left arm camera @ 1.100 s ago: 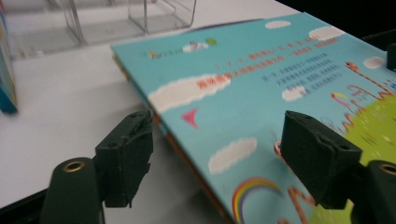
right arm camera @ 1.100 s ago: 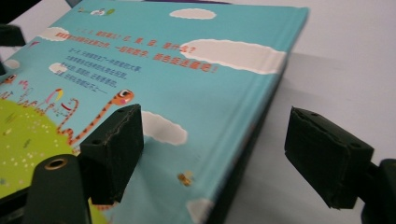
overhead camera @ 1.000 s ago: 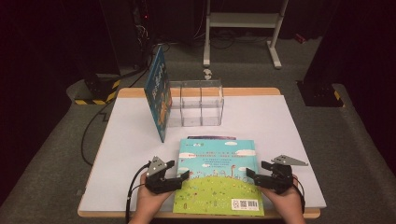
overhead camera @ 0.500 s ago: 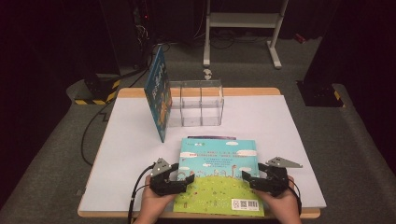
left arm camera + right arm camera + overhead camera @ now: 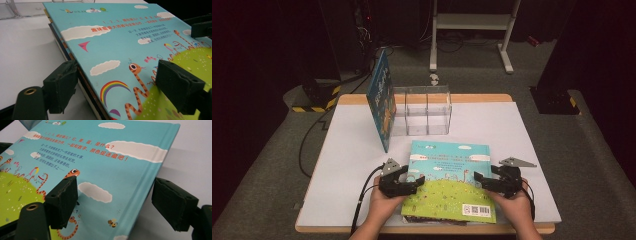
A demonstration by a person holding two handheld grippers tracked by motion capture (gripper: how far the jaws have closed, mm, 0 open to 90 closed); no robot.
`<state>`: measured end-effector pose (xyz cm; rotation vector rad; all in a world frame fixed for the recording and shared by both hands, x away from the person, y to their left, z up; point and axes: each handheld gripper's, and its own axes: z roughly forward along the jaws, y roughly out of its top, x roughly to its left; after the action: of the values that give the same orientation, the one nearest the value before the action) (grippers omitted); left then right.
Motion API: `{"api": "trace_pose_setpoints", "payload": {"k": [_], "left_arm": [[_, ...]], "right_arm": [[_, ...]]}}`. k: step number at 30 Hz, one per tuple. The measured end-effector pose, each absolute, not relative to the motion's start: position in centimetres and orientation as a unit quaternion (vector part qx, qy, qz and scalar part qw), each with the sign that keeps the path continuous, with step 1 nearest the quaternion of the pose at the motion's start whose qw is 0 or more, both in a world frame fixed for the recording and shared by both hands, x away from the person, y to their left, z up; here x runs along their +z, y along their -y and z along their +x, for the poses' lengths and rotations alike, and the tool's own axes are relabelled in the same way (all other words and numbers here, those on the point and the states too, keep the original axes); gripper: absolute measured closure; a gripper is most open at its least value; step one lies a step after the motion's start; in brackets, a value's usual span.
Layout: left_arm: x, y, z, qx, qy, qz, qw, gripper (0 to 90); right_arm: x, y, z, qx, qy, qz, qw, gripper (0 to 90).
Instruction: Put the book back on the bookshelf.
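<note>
The high view looks forward and down from above the near edge of the table [image 5: 352,150]. Each gripper view sits low, just behind its own claw, looking along the jaws. The left one faces across the book [image 5: 120,45] from its left edge, very close; the right one from its right edge. All three share that book cover.

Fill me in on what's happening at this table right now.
A person holds a gripper in each hand at the two sides of the top picture book, which lies on a small stack near the table's front edge. The left gripper and right gripper each have open jaws straddling a side edge of the cover, not clamped. Farther back, another book stands upright against a clear plastic organizer.
</note>
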<state>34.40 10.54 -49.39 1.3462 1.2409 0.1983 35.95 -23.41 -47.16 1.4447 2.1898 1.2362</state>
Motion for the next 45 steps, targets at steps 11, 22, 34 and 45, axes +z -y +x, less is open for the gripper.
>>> {"api": "trace_pose_setpoints", "payload": {"k": [11, 22, 34, 45], "left_arm": [[-49.7, -11.1, 34.6, 0.077, -0.529, 0.576, 0.618, 19.2], [-50.3, -11.0, 35.1, 0.015, -0.545, 0.57, 0.615, 9.1], [-49.9, -10.9, 34.9, 0.024, -0.542, 0.579, 0.608, 12.5], [-49.4, -10.8, 34.7, 0.037, -0.547, 0.575, 0.607, 15.4]], "right_arm": [[-47.5, 24.1, 38.0, 0.437, -0.746, 0.496, 0.085, 19.4], [-48.1, 23.7, 35.6, 0.447, -0.753, 0.479, 0.061, 11.7], [-48.0, 23.6, 35.3, 0.44, -0.752, 0.488, 0.056, 13.5], [-47.3, 23.3, 35.1, 0.438, -0.751, 0.488, 0.076, 16.8]]}}
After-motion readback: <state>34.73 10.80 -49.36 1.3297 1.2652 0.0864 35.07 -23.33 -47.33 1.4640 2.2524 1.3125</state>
